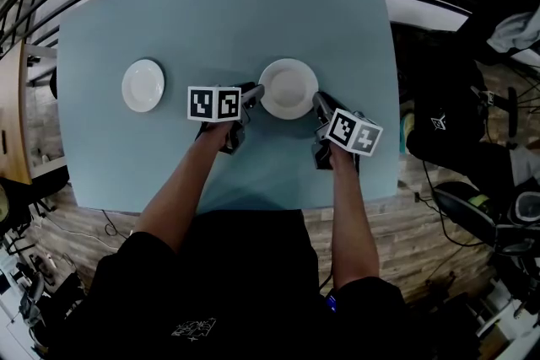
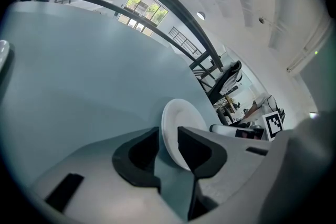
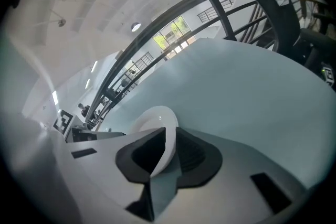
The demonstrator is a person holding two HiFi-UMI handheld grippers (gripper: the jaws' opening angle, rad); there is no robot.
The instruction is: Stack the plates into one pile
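At table (image 1: 211,4) centre, plate (image 1: 288,88): left gripper (image 1: 252,95) jaws apart astride rim, right gripper (image 1: 319,102) clamps opposite rim; second plate (image 1: 143,85) leftward.

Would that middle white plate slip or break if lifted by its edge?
Probably stiff and breakable: the plate looks like glossy glazed ceramic. Likely slippery too, since its smooth rim is thin and sloped.

Plate (image 1: 288,88) ctr — 2nd plate (image 1: 143,85) left
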